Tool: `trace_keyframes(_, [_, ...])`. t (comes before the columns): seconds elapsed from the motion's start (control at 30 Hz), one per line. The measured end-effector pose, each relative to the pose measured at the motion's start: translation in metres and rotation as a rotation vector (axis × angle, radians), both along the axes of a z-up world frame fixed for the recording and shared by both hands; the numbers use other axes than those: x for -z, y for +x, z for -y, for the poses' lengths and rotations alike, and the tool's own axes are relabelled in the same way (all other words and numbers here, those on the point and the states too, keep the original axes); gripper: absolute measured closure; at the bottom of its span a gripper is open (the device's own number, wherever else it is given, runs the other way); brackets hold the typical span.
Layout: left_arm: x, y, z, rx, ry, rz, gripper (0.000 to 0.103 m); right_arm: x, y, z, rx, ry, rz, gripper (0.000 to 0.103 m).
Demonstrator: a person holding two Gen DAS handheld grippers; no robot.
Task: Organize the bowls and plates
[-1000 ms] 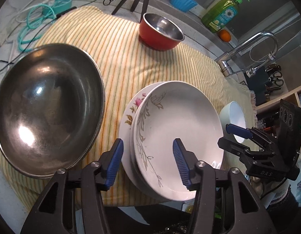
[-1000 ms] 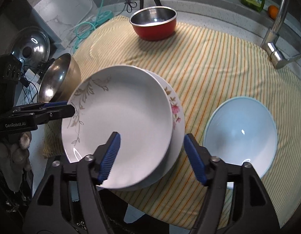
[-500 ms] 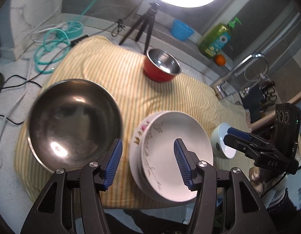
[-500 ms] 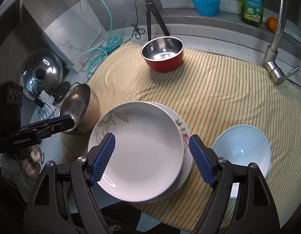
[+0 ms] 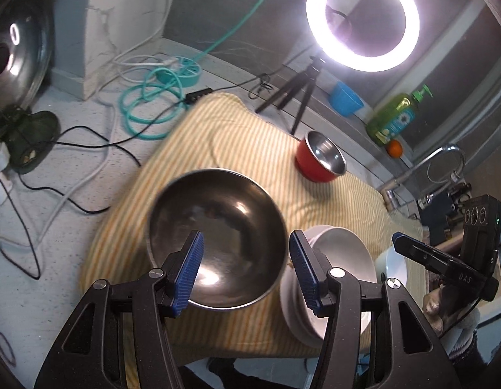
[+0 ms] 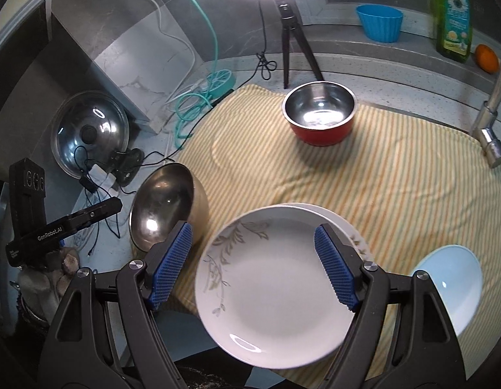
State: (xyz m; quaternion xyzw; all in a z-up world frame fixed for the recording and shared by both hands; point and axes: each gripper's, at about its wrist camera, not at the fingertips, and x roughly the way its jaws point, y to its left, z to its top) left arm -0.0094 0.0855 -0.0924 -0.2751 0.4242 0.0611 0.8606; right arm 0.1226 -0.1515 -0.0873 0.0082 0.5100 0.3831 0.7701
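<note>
A large steel bowl point(image 5: 214, 236) rests on the near left of the striped cloth point(image 5: 237, 136). My left gripper point(image 5: 245, 269) hovers above it, open and holding nothing. Two white plates are stacked to its right: a leaf-patterned plate point(image 6: 273, 291) lies on a flowered plate point(image 6: 354, 236). Over this stack hangs my right gripper point(image 6: 253, 267), jaws wide apart and clear of the plate. A light blue bowl point(image 6: 455, 278) sits to the right of the stack. A red bowl with a steel inside point(image 6: 320, 113) stands at the far side of the cloth.
Behind the cloth stands a ring light on a small tripod point(image 6: 291, 32). A blue cup point(image 6: 380, 22), a green soap bottle point(image 6: 451, 16) and an orange point(image 6: 485, 58) line the back ledge. A tap point(image 6: 490, 123) rises at the right. A pot lid point(image 6: 88, 136), cables and a teal hose point(image 5: 150, 97) lie left.
Both grippers have drawn back and risen, so more of the counter shows. The left view has swung from the plate stack to the steel bowl. The right jaws have spread wider.
</note>
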Motion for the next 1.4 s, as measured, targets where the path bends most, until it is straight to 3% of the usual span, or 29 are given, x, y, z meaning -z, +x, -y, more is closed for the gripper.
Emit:
trace_keyframes(0.7, [0.034, -0.015, -0.050, -0.089, -0.073, -0.061, 0.049, 0.023, 0.009, -0.082, -0.094, 0.013, -0.074, 0.023])
trace_keyframes(0.83, [0.040, -0.013, -0.052, -0.085, -0.093, -0.069, 0.049, 0.029, 0.008, -0.091, -0.103, 0.002, -0.091, 0.033])
trace_keyframes(0.97, [0.046, -0.011, -0.053, -0.077, -0.112, -0.077, 0.049, 0.036, 0.010, -0.099, -0.110, -0.007, -0.114, 0.036])
trace_keyframes(1.03, [0.048, -0.010, -0.054, -0.074, -0.115, -0.080, 0.049, 0.040, 0.010, -0.104, -0.119, -0.014, -0.124, 0.046])
trace_keyframes(1.17, [0.051, -0.007, -0.056, -0.066, -0.123, -0.084, 0.052, 0.049, 0.010, -0.113, -0.131, -0.032, -0.140, 0.048])
trace_keyframes(1.27, [0.056, -0.005, -0.057, -0.063, -0.139, -0.089, 0.052, 0.059, 0.010, -0.120, -0.143, -0.050, -0.169, 0.059])
trace_keyframes(1.4, [0.063, -0.002, -0.057, -0.052, -0.153, -0.096, 0.058, 0.070, 0.012, -0.126, -0.151, -0.076, -0.188, 0.062])
